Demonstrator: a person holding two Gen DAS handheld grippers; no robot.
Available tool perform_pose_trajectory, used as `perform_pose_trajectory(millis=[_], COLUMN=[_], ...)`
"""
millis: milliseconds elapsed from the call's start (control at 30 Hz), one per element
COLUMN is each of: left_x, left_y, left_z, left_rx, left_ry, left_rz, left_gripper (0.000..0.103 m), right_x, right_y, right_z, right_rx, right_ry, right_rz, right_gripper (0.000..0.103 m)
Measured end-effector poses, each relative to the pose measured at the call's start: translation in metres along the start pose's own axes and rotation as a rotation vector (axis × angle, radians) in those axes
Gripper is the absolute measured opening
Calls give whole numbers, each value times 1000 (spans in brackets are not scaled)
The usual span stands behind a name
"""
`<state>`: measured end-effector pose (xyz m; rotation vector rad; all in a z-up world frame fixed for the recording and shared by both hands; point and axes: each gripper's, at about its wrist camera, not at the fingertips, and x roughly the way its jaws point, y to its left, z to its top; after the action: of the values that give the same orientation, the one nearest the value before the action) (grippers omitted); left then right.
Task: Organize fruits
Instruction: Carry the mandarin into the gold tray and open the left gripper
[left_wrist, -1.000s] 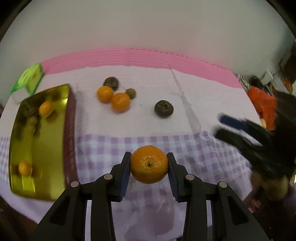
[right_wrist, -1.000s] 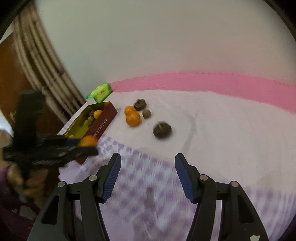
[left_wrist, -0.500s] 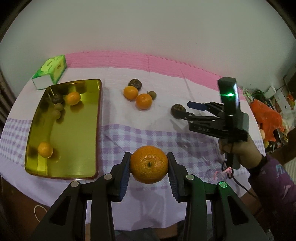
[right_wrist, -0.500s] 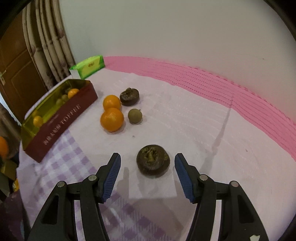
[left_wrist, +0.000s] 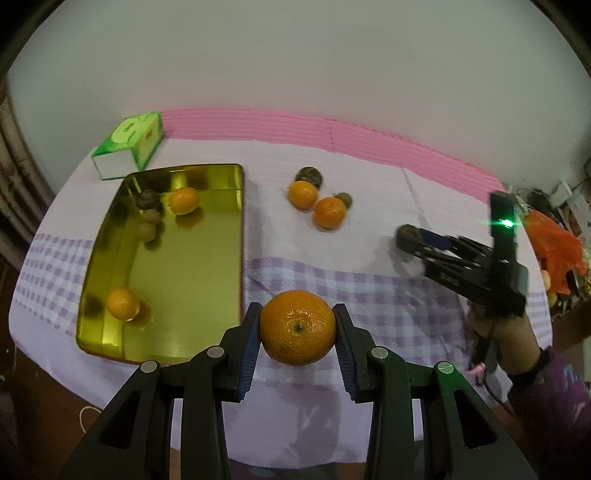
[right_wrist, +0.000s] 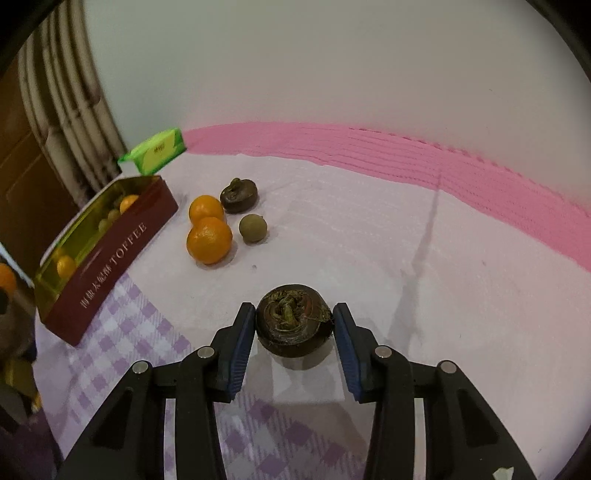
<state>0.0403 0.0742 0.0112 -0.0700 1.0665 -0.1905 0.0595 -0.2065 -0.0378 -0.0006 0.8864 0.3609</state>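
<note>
The right hand-held gripper (right_wrist: 294, 325), which a second ago hung wide open well short of the fruit, is now brought down around the dark fruit (right_wrist: 293, 325) on the worktop (right_wrist: 369, 240), and its jaws are closing with the pads at or almost at the fruit's sides. The orange (left_wrist: 297, 326) is kept clamped in the left hand-held gripper (left_wrist: 297, 332), now carried beside the tin (left_wrist: 236, 229). A drop into the tin and a second pickup are judged imminent.
</note>
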Motion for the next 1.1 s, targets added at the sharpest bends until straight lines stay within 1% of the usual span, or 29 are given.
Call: perform_pose_trajectory(millis=[233, 433, 567, 700, 800, 933, 1100], left_x=[5, 14, 23, 32, 35, 38, 42], left_y=[23, 40, 49, 62, 77, 98, 125], left_z=[5, 10, 11, 11, 11, 10, 9], left_rx=[-12, -13, -10, -20, -49, -74, -152], left_ry=[-28, -33, -33, -27, -23, -28, -21], left_rz=[84, 124, 164, 192, 206, 265, 235], left_gripper=[39, 39, 39, 39, 39, 39, 39], right_x=[7, 10, 11, 12, 11, 12, 13], right_y=[-9, -7, -6, -5, -8, -9, -9], right_z=[-7, -6, -6, -6, -7, -7, -7], right_rx=[81, 75, 75, 67, 81, 87, 92], right_ry=[5, -2, 2, 11, 8, 7, 6], right_rz=[-23, -37, -38, -47, -44, -43, -41], right_gripper=[40, 40, 40, 40, 40, 40, 40])
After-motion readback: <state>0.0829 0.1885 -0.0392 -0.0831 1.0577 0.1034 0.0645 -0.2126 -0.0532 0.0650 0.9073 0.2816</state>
